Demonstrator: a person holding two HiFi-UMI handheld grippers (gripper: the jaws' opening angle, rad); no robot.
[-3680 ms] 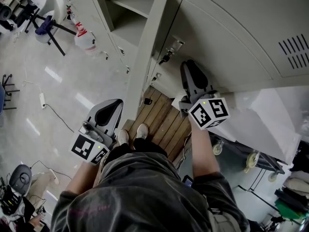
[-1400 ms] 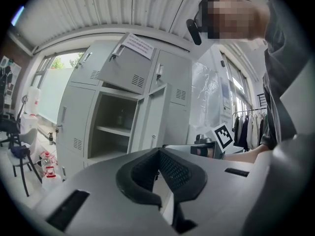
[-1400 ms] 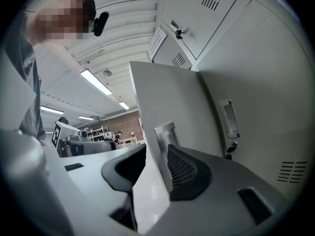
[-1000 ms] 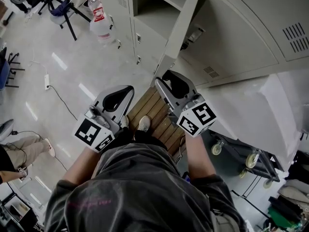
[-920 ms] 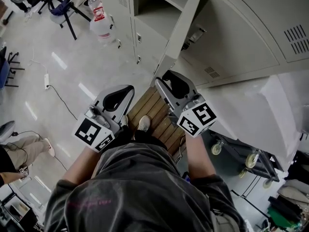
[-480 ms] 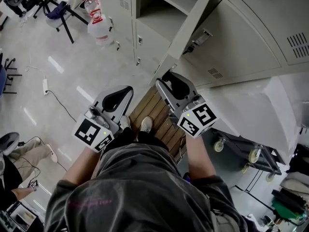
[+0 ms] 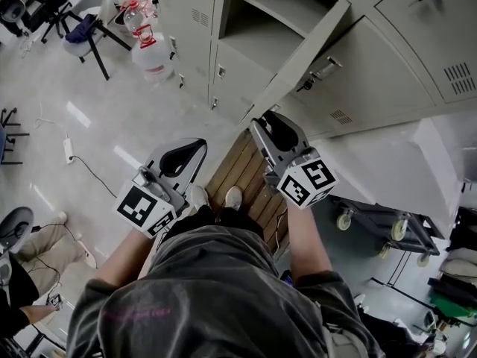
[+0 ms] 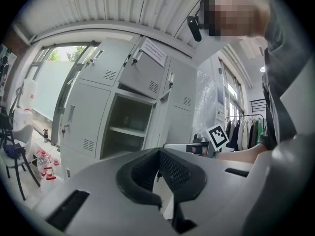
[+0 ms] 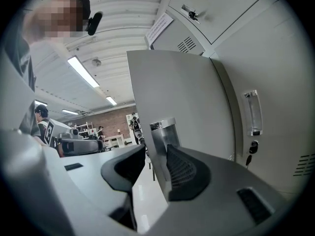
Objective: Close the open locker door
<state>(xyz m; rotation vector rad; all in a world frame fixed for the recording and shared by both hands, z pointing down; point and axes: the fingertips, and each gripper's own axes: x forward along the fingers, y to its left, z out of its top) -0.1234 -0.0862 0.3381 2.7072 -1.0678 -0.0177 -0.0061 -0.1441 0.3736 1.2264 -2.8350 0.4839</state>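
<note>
At the tips of the right gripper (image 7: 262, 122) in the head view, we are meeting the lower edge of the open locker door (image 7: 302, 62), while the left gripper (image 7: 197, 146) is hanging aside, unneeded. In the left gripper view, its jaws are resting together on nothing. In the right gripper view, the jaws are standing apart with the door's edge between them, unclamped and placed, we judge, for pushing it shut.

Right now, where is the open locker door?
Head view, upper centre: the locker door juts from the lockers, its free edge between the right claw's jaws.
</note>
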